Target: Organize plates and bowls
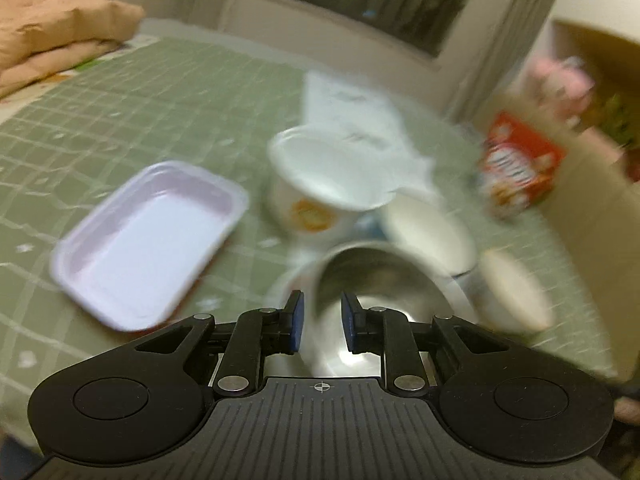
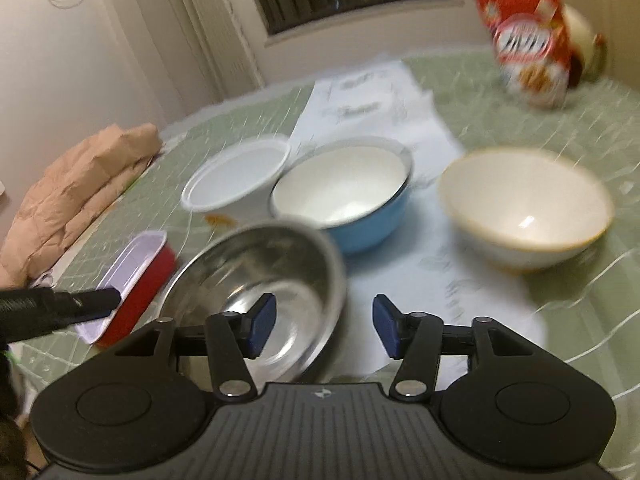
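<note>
Now, left claw [image 1: 322,322] on steel bowl [image 1: 376,280]

Motion blur smears nearly everything ahead of my left gripper [image 1: 322,322]: the steel bowl [image 1: 376,276] whose rim sits between its pads, though I cannot tell whether they pinch it. The print on the white tub [image 1: 320,184] and the red box [image 2: 524,44] is unreadable. From my right gripper's [image 2: 324,326] view, the steel bowl hides part of the blue bowl [image 2: 360,216], and the red-sided tray [image 2: 132,276] is half covered by a dark bar [image 2: 60,304].
</note>
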The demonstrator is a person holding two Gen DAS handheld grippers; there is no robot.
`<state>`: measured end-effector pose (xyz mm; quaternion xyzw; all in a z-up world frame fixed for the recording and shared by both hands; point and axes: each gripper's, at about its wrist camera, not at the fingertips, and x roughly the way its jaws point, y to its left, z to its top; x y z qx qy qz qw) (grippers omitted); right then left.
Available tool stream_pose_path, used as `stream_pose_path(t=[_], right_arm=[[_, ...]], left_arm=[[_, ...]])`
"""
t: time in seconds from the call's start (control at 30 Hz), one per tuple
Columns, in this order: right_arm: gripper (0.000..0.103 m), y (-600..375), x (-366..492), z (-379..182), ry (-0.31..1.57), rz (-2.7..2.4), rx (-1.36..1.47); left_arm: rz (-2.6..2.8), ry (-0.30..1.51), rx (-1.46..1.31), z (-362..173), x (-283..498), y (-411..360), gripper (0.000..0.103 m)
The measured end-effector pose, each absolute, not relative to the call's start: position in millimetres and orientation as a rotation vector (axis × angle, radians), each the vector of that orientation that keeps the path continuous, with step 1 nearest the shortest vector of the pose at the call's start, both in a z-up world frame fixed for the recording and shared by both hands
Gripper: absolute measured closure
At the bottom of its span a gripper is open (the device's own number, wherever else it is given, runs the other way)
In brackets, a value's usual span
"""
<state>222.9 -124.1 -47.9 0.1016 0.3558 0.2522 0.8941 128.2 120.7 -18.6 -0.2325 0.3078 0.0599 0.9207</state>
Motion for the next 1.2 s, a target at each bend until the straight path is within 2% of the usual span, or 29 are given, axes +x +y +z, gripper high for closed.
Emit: stream_pose_path(t=[0.07,0.2,0.3,0.53,0.63,0.7,0.77,1.13,1.2], right_arm=[[0.035,-140,222,-40,0.670,0.452,0.195],[0.034,-177,240,-31,0.618,0.381,0.186],[0.029,-209,268,-34,0.632,0.309,0.212],[0.029,-255,359,-60,0.736,0.229,0.174],[0.037,-264,387,-72,0.805,0.241,0.198],[0.055,-264,397,-80,0.840,0.244,0.203],[0.058,-261,403,-86,0.882,0.272,0.216],[0.058,-275,418,-103,1.184,0.249,0.293],[0.053,-285,420,-102,1.231,0.255,0.328]], left_arm=[[0.030,0.601,-0.503,-12,138,107,0.080],[-0.131,0.645,-0.519,-13,183,66,0.080],[-0.203,0.698,-0.506,-24,224,37,0.080],[-0.231,0.819,-0.502,-57,303,-3,0.080],[-0.236,0.872,-0.502,-64,325,-11,0.080],[-0.230,0.891,-0.489,-66,335,-16,0.080],[-0.215,0.923,-0.484,-70,343,-19,0.080],[-0.144,1.146,-0.515,-69,371,-30,0.079],[-0.118,1.163,-0.541,-66,372,-29,0.079]])
